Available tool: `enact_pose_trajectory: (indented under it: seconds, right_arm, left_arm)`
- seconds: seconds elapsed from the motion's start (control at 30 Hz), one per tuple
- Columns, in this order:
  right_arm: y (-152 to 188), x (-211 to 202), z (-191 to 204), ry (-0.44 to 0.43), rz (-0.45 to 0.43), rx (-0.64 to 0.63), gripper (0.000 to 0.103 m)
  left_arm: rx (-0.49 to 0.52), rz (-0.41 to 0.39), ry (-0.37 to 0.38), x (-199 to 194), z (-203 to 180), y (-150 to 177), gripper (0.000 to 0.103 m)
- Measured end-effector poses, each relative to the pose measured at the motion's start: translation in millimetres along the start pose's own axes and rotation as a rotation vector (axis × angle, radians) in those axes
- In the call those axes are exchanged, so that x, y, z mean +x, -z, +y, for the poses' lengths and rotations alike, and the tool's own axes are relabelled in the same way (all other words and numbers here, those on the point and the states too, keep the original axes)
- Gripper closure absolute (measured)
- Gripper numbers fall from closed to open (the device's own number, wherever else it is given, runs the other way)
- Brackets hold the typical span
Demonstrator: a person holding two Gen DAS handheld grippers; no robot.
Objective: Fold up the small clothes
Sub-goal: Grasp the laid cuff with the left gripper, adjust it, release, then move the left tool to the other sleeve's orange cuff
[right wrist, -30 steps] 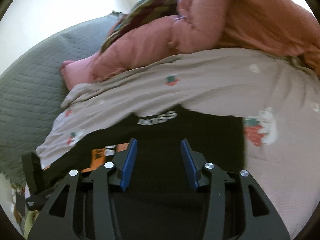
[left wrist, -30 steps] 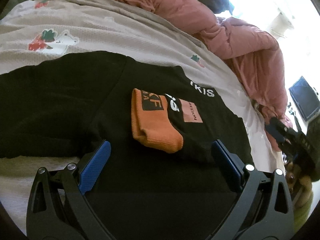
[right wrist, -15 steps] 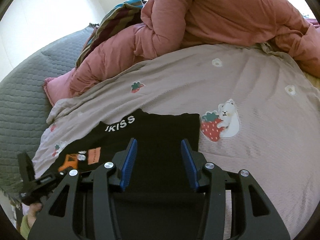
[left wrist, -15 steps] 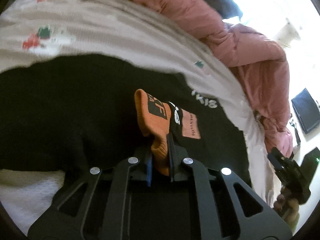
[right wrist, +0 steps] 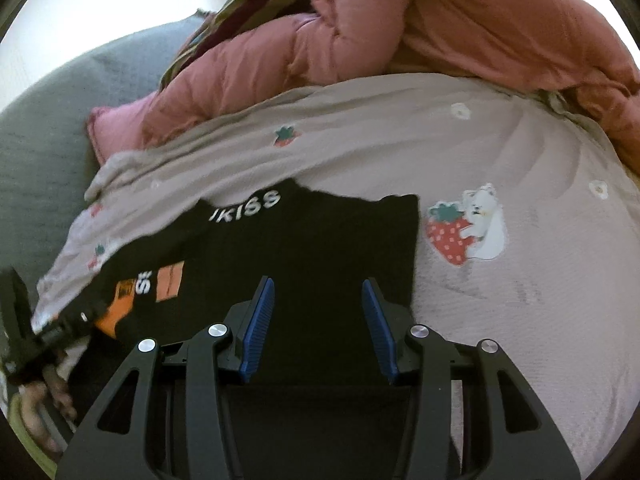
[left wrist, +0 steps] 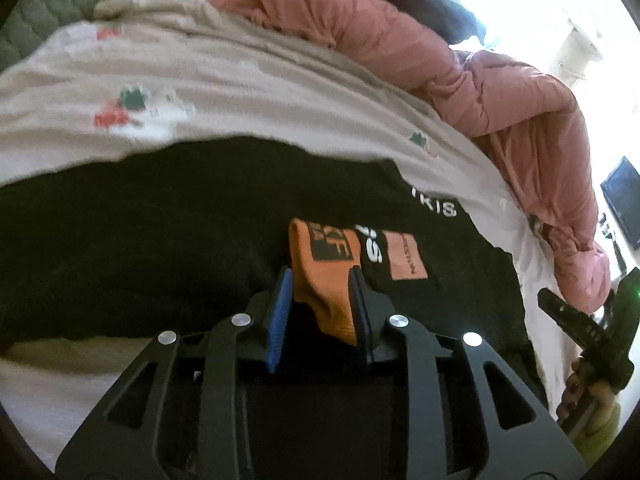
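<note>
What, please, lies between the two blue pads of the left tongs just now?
The orange cuff of the black garment sits between the left tongs as they open slightly; the left wrist view shows it.

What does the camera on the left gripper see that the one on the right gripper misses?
Only the left wrist view shows the dark screen by the bright window, and the orange ribbed cuff between the left gripper as its jaws open. Only the right wrist view shows the strawberry-and-bear print and the open, empty right gripper. Both show the black printed garment and pink quilted duvet.
</note>
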State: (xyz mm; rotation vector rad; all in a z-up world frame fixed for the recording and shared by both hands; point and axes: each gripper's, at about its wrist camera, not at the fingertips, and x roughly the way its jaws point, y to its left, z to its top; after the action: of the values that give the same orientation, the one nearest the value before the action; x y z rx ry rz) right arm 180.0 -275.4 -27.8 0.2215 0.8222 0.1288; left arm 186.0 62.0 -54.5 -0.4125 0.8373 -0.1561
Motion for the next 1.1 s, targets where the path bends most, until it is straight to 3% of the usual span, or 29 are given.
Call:
enact_pose_trajectory:
  seconds: [0.07,0.23,0.3,0.4,0.57,1.0,1.1]
  right_arm:
    - [3,4,8,-0.006,0.016,-0.038,0.056]
    - [10,15,20,-0.004,0.067,-0.093,0.05]
    - [13,18,21,0.0,0.084,-0.104,0.048]
    - [17,23,22,0.011,0.114,-0.121,0.044]
    - [29,48,13,0.076,0.206,-0.105,0.041]
    - [28,31,15,0.034,0.174,-0.078,0.032]
    - [28,23,19,0.024,0.159,-0.078,0.022]
  left_arm:
    - [0.03,-0.012,-0.007,-5,-8,0,0.079]
    - [0.144,0.051,0.005,8,-33,7,0.051]
    - [0.17,0.092,-0.026,18,-34,11,0.051]
    - [0.132,0.154,-0.038,33,-22,15,0.047]
    - [0.124,0.151,-0.028,33,-20,15,0.047]
    - [0.109,0.115,-0.071,9,-16,15,0.043]
    - [0.098,0.095,-0.08,-1,-13,12,0.036]
